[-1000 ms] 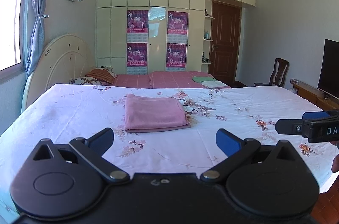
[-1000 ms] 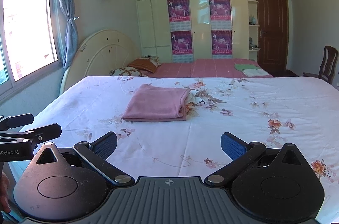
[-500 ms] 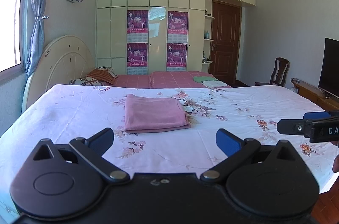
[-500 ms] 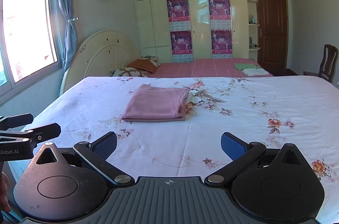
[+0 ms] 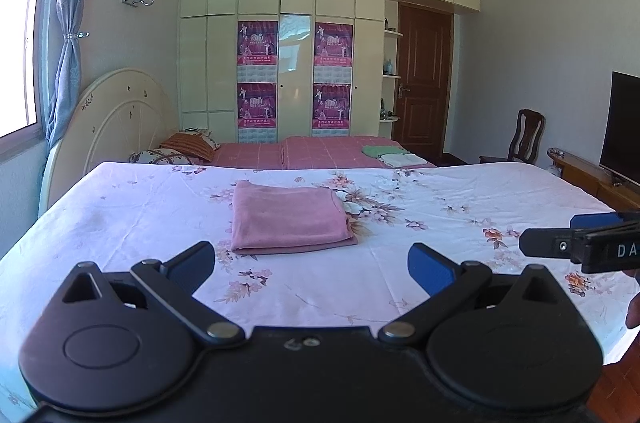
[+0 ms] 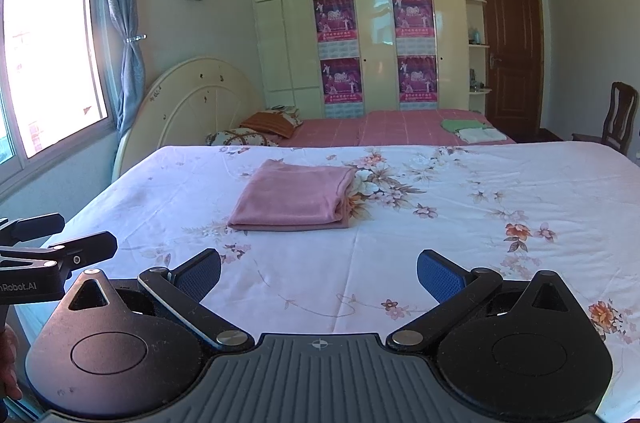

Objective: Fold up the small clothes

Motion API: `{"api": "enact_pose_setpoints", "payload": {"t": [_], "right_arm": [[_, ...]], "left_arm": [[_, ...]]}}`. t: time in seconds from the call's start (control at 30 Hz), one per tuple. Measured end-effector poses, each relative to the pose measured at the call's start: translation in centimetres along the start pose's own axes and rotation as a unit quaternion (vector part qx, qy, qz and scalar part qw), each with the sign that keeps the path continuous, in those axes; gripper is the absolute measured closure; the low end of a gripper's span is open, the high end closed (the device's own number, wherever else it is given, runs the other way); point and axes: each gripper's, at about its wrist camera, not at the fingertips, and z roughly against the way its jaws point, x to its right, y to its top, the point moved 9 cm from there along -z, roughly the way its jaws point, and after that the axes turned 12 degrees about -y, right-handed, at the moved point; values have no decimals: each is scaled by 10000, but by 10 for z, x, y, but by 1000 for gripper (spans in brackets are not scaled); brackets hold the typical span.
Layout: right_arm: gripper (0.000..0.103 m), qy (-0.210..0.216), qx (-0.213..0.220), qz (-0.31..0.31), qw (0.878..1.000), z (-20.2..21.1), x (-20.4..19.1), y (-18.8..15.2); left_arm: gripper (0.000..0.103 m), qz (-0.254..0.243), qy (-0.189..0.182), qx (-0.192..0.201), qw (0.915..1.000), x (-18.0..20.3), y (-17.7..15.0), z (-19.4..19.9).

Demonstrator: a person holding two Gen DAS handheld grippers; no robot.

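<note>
Two sets of tongs hang over the near edge of the bed (image 5: 120, 207), side by side and level, both pointing toward the far wall. The left tongs (image 5: 311, 263) are spread wide with nothing between the blue pads; the right tongs (image 6: 319, 271) are spread just as wide and equally bare. The pink cloth (image 5: 288, 219) lies folded flat on the flowered sheet, ahead of both and well apart from them, a little left of the bed's middle. Its long sides run from near to far, with the thick folded edge on the right. It sits straight ahead of the left tongs, so that hand looks slightly nearer. The fold itself looks finished.
</note>
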Motion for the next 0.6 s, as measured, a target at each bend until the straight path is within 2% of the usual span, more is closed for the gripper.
{"api": "enact_pose_setpoints", "payload": {"t": [0.37,0.6], "right_arm": [[0,41,17,58,10000,-4,-3,2],[0,70,15,65,10000,-5,-4,2]], "left_arm": [[1,27,21,64,10000,-3,2,-3],[1,-5,-132,42,9999,-1,1,-6]]}}
